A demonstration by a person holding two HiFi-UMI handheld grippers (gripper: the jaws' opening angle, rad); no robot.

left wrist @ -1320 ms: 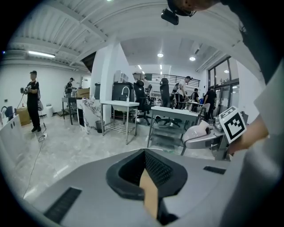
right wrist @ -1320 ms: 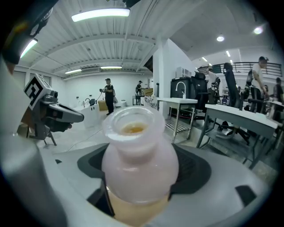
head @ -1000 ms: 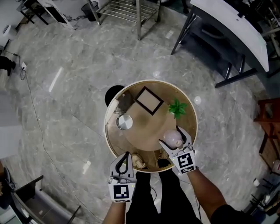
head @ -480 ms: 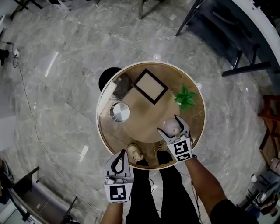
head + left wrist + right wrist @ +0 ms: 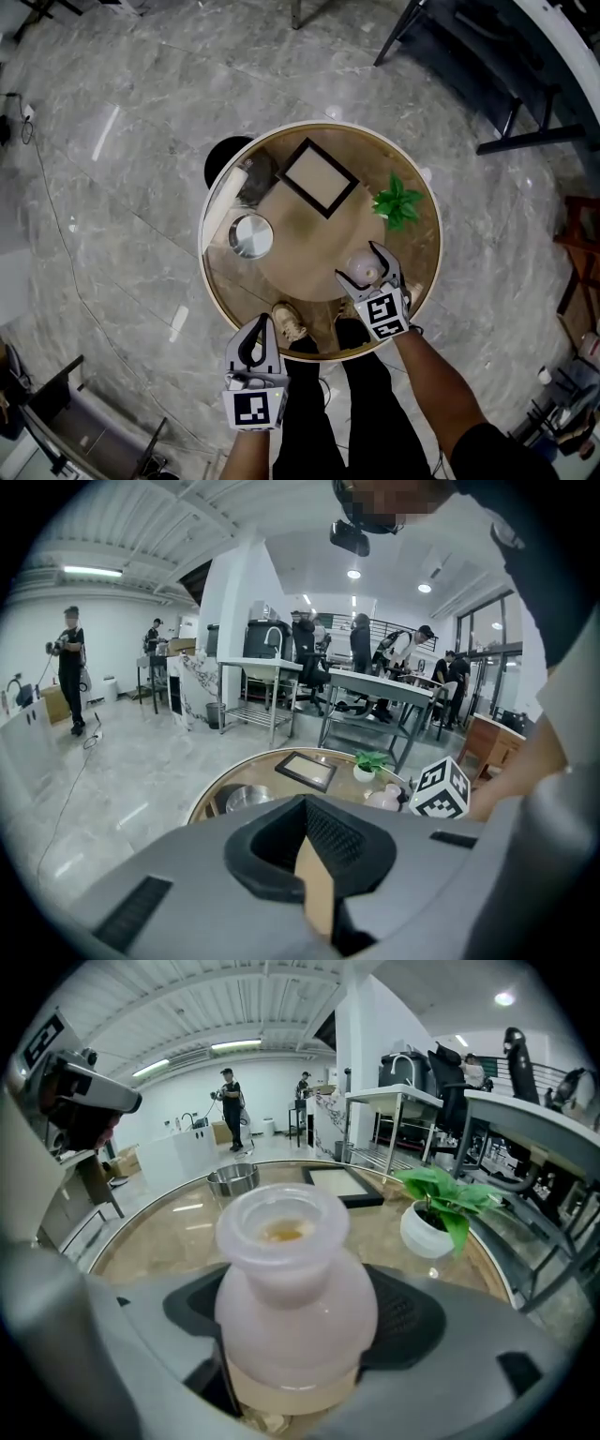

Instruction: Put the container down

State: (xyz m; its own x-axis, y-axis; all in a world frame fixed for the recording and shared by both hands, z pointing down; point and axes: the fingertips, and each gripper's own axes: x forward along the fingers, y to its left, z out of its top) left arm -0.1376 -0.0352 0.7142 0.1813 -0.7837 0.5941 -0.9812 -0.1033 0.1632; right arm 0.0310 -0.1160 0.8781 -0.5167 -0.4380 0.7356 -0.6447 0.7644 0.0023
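Note:
The container (image 5: pixel 366 273) is a pale pink, round-bellied jar with a wide open neck (image 5: pixel 281 1229). My right gripper (image 5: pixel 360 262) is shut on its lower body and holds it upright over the near right part of the round glass table (image 5: pixel 202 246). I cannot tell whether its base touches the glass. My left gripper (image 5: pixel 262 323) is shut on nothing and hovers at the table's near edge, left of the right one. In the left gripper view the shut left gripper (image 5: pixel 307 847) points across the table.
On the table are a metal bowl (image 5: pixel 249 235) at the left, a black picture frame (image 5: pixel 319 177) at the back and a small potted plant (image 5: pixel 397 203) at the right. A black round stool (image 5: pixel 223 157) stands behind the table. Several people stand far off.
The head view has drawn closer to the table. Both grippers keep nearly the same places relative to it, the right one still shut on the container.

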